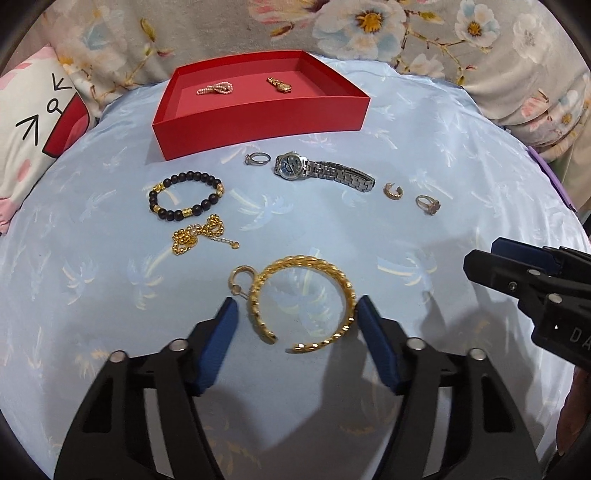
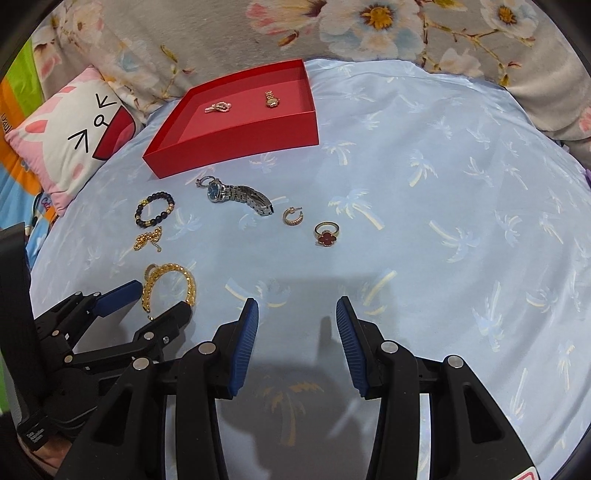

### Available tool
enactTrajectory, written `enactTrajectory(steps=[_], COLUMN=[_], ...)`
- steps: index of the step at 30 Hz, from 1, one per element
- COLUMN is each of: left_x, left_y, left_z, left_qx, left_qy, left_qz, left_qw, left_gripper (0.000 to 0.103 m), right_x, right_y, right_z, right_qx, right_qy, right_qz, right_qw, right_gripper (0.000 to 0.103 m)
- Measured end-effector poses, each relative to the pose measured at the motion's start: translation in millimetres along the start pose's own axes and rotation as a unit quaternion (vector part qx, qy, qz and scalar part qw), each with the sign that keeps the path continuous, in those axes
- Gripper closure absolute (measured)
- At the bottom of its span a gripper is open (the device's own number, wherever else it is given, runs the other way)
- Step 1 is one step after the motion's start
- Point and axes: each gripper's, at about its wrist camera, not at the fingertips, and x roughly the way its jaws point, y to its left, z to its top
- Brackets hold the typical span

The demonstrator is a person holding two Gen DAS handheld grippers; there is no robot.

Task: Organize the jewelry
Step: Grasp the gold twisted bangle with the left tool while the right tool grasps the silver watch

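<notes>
A red tray (image 1: pixel 258 125) (image 2: pixel 236 146) at the back holds a pearl piece (image 1: pixel 216 88) and a small gold piece (image 1: pixel 279 85). On the blue cloth lie a gold twisted bangle (image 1: pixel 343 288) (image 2: pixel 189 284), a gold hoop earring (image 1: pixel 240 277), a gold chain (image 1: pixel 201 232), a black bead bracelet (image 1: pixel 184 197), a silver ring (image 1: pixel 256 158), a silver watch (image 1: pixel 321 171) (image 2: pixel 236 195), a small hoop (image 1: pixel 393 191) and a red clover ring (image 2: pixel 327 234). My left gripper (image 1: pixel 295 310) is open with its pads on either side of the bangle. My right gripper (image 2: pixel 297 310) is open and empty over bare cloth.
A cartoon pillow (image 2: pixel 74 136) lies at the left. A floral blanket (image 1: pixel 369 26) runs along the back. The blue palm-print cloth (image 2: pixel 443 221) spreads to the right of the jewelry.
</notes>
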Motion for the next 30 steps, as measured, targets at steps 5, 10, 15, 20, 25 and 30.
enactTrajectory(steps=[5,10,15,20,25,30], left_x=[-2.8,-19.1,-33.8,-37.3,-32.7,-27.0], left_y=[7.6,27.9,58.2,80.4,92.9,99.7], left_z=[1.1,4.5,12.9,16.6,16.7,14.9], left_qx=[-0.010,-0.035,-0.065,-0.087,-0.101,-0.112], left_qy=[0.005,-0.009,-0.026,-0.031,-0.025,-0.018], left_qz=[-0.017,-0.011,0.011,0.027,0.027,0.021], left_qw=[0.9998,0.9993,0.9975,0.9953,0.9942,0.9934], left_gripper=[0.048,0.048,0.048,0.048,0.048,0.048], right_x=[4.9,20.8,49.6,73.3,95.0,97.4], right_y=[10.3,29.8,50.1,69.1,71.1,74.3], right_z=[11.1,36.4,65.4,91.1,104.0,97.9], right_qx=[-0.015,-0.048,-0.077,-0.119,-0.125,-0.145], right_qy=[-0.006,-0.015,-0.012,-0.012,0.007,0.009], right_qz=[0.008,0.026,0.049,0.054,0.073,0.070], right_qw=[1.000,0.998,0.996,0.991,0.989,0.987], right_gripper=[0.059,0.059,0.059,0.059,0.059,0.071])
